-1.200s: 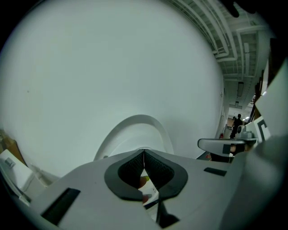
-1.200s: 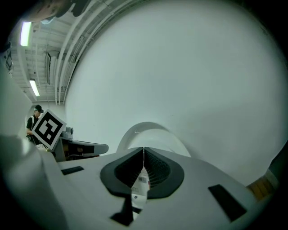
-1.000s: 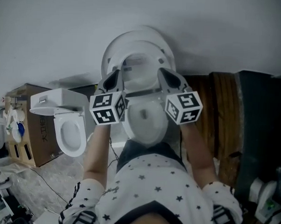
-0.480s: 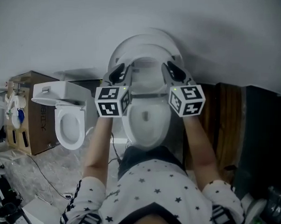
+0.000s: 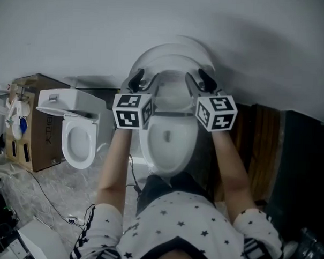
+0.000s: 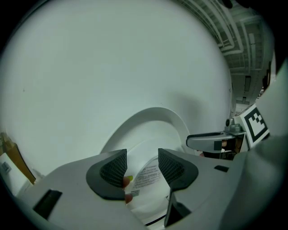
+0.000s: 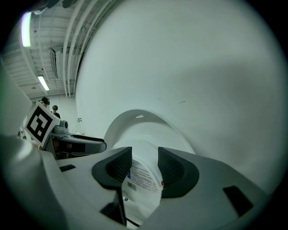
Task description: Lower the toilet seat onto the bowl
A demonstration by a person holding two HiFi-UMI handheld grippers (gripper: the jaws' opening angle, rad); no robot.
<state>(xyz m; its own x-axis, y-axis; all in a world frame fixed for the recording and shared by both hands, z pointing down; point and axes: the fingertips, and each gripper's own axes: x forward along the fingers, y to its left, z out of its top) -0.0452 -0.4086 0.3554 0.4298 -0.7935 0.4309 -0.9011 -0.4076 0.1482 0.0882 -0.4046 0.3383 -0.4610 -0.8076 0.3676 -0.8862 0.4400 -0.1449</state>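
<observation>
A white toilet stands against the wall with its seat and lid point(image 5: 173, 57) raised upright behind the bowl point(image 5: 177, 154). My left gripper point(image 5: 137, 78) reaches toward the left side of the raised seat, my right gripper point(image 5: 200, 78) toward the right side. Both have just been opening and stand open, pads touching nothing. In the left gripper view the left gripper point(image 6: 141, 164) frames the seat point(image 6: 148, 130) and a printed label point(image 6: 146, 176). In the right gripper view the right gripper point(image 7: 145, 164) frames the seat point(image 7: 144, 130), which lies beyond the fingertips.
A second white toilet point(image 5: 78, 141) stands to the left beside a cardboard box point(image 5: 35, 142). Cables point(image 5: 51, 204) trail over the floor at lower left. A dark wooden panel point(image 5: 255, 146) rises at the right. The pale wall point(image 5: 102, 32) is close behind the seat.
Both grippers have moved up the picture toward the raised seat. Their jaws, shut a second ago, now stand apart.
</observation>
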